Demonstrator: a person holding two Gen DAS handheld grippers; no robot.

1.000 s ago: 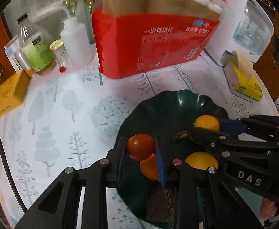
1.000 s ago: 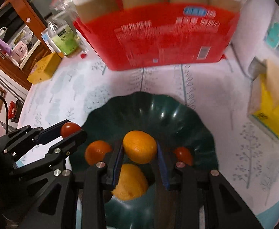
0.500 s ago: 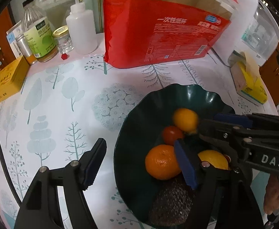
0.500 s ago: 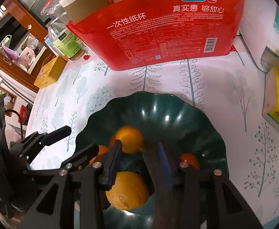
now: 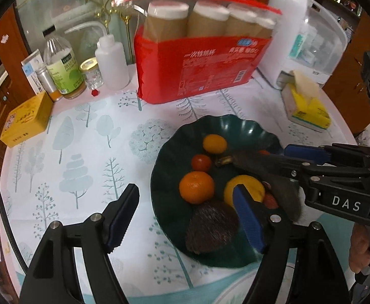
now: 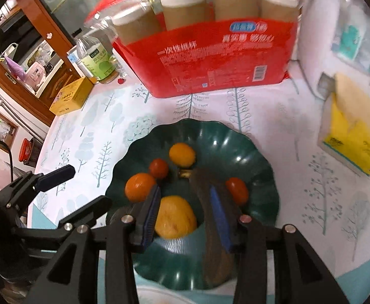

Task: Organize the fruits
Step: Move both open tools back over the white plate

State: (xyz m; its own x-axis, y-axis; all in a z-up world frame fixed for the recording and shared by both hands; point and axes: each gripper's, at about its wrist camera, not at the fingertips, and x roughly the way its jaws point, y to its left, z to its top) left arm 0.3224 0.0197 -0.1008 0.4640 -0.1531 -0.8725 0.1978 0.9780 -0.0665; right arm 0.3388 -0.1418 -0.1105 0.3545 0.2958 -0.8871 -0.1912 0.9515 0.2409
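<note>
A: Left wrist view first: the left claw [image 5: 185, 217] is nearest, its jaws spreading wide with nothing pinched; one finger hangs over the counter [image 5: 83, 152], the other over the green bowl [image 5: 225, 121].

B: And the fruit?

A: All in that bowl. Closest is a dark rough-skinned fruit [image 5: 210, 225], then an orange [image 5: 196, 187] beside a yellow fruit [image 5: 243, 190], then a small red tomato [image 5: 201, 162], and farthest a little yellow-orange one [image 5: 214, 144].

B: The right wrist view?

A: The right claw [image 6: 185, 215] is parted a little above the bowl, gripping nothing; the yellow fruit shows between its fingers but lies below them, untouched as far as I can tell. A second red tomato [image 6: 236, 191] sits right of it.

B: Beyond the bowl?

A: A yellow tissue pack [image 5: 306, 106] to the right, a red pack of paper cups [image 5: 200, 71] behind, and bottles [image 5: 63, 71] with a yellow box [image 5: 25, 119] at the far left.
</note>
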